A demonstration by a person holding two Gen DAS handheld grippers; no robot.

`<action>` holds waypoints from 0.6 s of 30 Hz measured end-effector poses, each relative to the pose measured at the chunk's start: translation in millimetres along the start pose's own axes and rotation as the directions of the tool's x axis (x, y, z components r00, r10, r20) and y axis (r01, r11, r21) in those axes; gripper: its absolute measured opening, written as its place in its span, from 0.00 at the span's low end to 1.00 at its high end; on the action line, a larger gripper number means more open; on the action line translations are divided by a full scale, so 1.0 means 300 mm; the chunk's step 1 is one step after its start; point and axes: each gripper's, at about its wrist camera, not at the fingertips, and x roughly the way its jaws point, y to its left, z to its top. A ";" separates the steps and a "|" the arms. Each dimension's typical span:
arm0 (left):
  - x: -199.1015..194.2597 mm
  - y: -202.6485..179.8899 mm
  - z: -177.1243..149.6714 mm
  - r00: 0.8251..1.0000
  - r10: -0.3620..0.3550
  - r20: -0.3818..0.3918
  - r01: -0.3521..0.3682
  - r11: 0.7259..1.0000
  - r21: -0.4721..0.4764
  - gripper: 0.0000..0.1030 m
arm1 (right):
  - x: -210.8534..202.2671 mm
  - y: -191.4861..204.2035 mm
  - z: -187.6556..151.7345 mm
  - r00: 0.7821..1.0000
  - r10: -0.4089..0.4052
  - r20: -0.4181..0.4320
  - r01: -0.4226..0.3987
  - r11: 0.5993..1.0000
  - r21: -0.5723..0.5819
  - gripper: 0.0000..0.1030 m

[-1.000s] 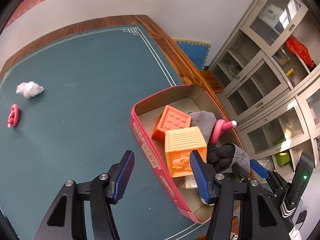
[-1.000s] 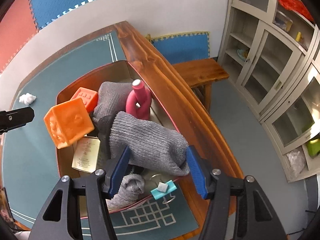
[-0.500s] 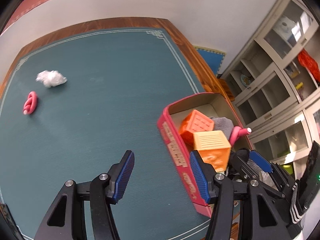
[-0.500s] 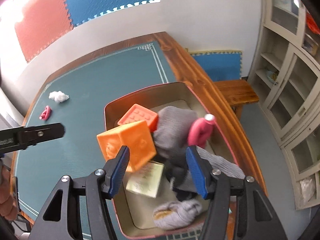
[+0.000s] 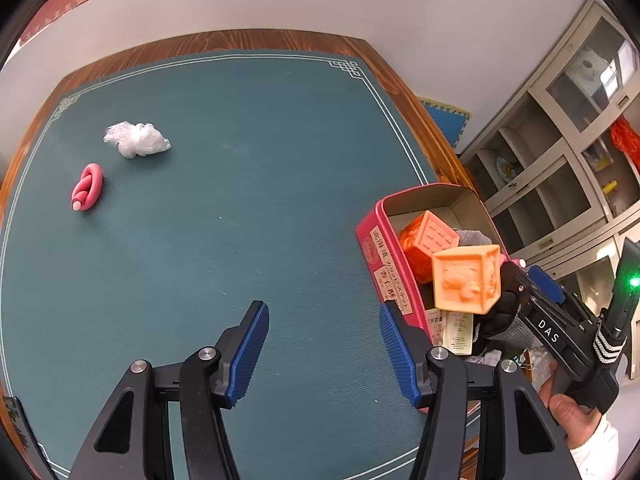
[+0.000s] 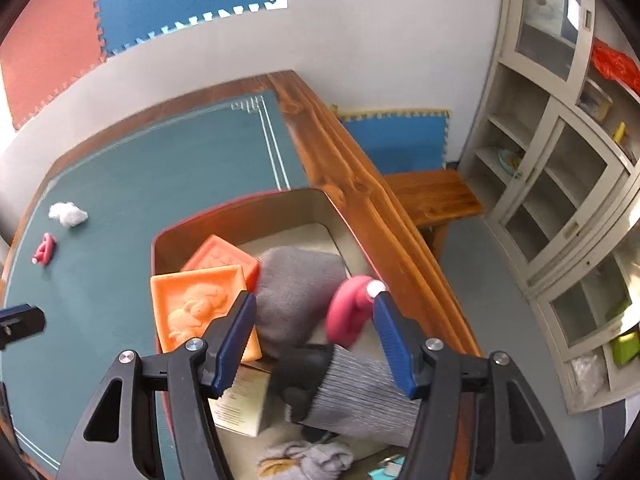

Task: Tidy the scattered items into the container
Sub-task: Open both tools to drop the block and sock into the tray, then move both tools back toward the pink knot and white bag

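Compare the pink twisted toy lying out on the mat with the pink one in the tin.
The pink toy on the mat lies flat and alone on the green mat, beside a white wad. The pink toy in the tin stands up, leaning among grey socks and orange blocks inside the red tin. One is still to be tidied; the other is put away. Both are pink with a pale tip.

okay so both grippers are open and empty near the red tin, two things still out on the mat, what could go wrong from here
The tin is already heaped: the upper orange block pokes above its rim, so adding items may tip it out.

The white plastic wad looks light and crumpled; the left gripper could pinch it poorly or drop it on the way.

The pink twisted piece lies close beside the wad, so a wide grab might knock one away.
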 end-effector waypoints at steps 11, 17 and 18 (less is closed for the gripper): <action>-0.005 0.044 0.052 1.000 -0.007 -0.002 0.007 1.000 0.025 0.58 | -0.022 0.088 -0.069 0.999 0.019 -0.046 -0.022 0.998 -0.064 0.62; -0.010 0.118 0.076 1.000 -0.002 -0.003 0.002 1.000 0.015 0.58 | -0.076 0.123 -0.050 1.000 0.021 -0.006 -0.021 1.000 -0.015 0.62; -0.009 0.139 0.080 1.000 0.002 -0.004 -0.002 1.000 0.006 0.58 | -0.093 0.141 -0.041 0.999 0.030 0.012 -0.030 0.999 -0.013 0.62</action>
